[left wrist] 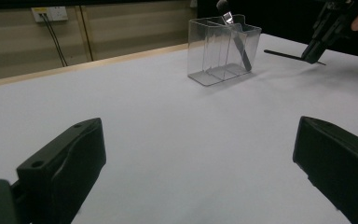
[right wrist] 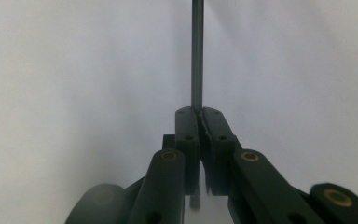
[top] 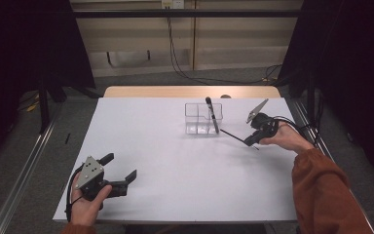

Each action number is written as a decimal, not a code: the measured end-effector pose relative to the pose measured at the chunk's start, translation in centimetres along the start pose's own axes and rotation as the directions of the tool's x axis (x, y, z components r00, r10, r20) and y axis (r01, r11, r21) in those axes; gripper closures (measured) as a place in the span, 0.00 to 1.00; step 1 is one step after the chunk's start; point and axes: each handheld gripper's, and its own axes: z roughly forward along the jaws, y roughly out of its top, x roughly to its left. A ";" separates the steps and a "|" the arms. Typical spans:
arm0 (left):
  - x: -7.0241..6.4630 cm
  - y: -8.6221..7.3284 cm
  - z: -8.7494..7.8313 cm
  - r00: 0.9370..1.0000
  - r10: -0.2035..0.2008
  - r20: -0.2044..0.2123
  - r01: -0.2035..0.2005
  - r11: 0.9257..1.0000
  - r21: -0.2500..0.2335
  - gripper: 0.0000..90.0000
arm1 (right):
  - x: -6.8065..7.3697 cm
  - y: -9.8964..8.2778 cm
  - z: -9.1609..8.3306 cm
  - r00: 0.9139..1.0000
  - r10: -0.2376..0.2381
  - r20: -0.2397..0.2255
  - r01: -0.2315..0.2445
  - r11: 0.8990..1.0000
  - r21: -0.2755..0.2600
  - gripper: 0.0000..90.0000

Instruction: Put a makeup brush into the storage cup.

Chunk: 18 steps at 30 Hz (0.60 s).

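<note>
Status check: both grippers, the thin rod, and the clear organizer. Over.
Right gripper shut on thin dark rod, low over the white table. Left gripper open, empty. Clear organizer holds one brush; path to it unobstructed.

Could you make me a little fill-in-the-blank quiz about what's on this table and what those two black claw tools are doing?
1. The right gripper is shut on a thin dark ____.
2. The left gripper rests near the table's front edge with its jaws ____.
3. The container on the white table is made of clear ____.
4. A dark-tipped brush stands leaning ____ the container.

Missing words: rod; open; plastic; inside
</note>
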 end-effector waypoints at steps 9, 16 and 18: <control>0.0 0.0 0.0 1.000 0.001 -0.002 -0.001 1.000 0.001 0.03 | 0.5 -0.6 -1.1 0.999 0.029 -0.016 -0.031 0.985 -0.169 0.96; 0.1 0.0 0.0 1.000 -0.001 -0.007 0.001 1.000 0.001 0.03 | 1.2 -1.2 -0.8 0.999 0.048 0.001 -0.046 0.962 -0.270 0.96; 0.1 0.0 0.0 1.000 -0.002 -0.009 0.002 1.000 0.000 0.03 | 1.4 -1.3 -1.0 0.998 0.060 -0.002 -0.058 0.951 -0.305 0.96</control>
